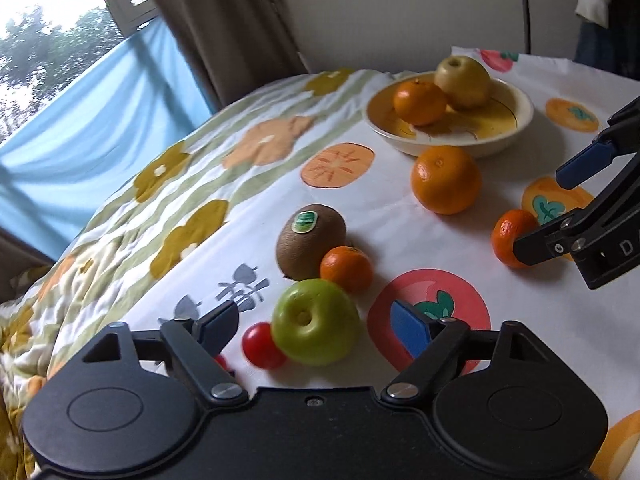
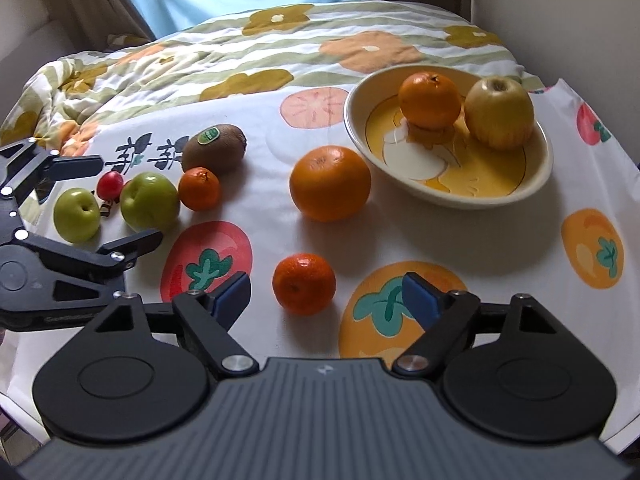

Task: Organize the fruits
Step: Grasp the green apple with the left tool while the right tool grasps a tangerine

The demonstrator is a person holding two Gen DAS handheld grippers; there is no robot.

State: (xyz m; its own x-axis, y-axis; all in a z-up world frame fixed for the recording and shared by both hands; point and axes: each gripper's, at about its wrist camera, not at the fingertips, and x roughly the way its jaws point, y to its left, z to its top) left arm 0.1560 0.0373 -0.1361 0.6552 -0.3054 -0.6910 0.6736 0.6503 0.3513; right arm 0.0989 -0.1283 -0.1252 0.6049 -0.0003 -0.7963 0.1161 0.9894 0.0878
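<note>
Claws both gape wide, holding nothing: the left claw [image 1: 316,326] flanks a green apple [image 1: 316,322], the right claw [image 2: 326,294] frames a small mandarin [image 2: 304,284]. Farther off, a bowl [image 2: 536,184] holds an orange [image 2: 430,100] and a yellow apple [image 2: 499,112].

A glossy glazed cream-and-yellow ceramic bowl [image 2: 532,184] sits on soft matt quilted printed cloth [image 2: 256,60]; the fuzzy brown kiwi [image 2: 214,148] looks rough, the smooth green apple [image 1: 316,322] waxy.
</note>
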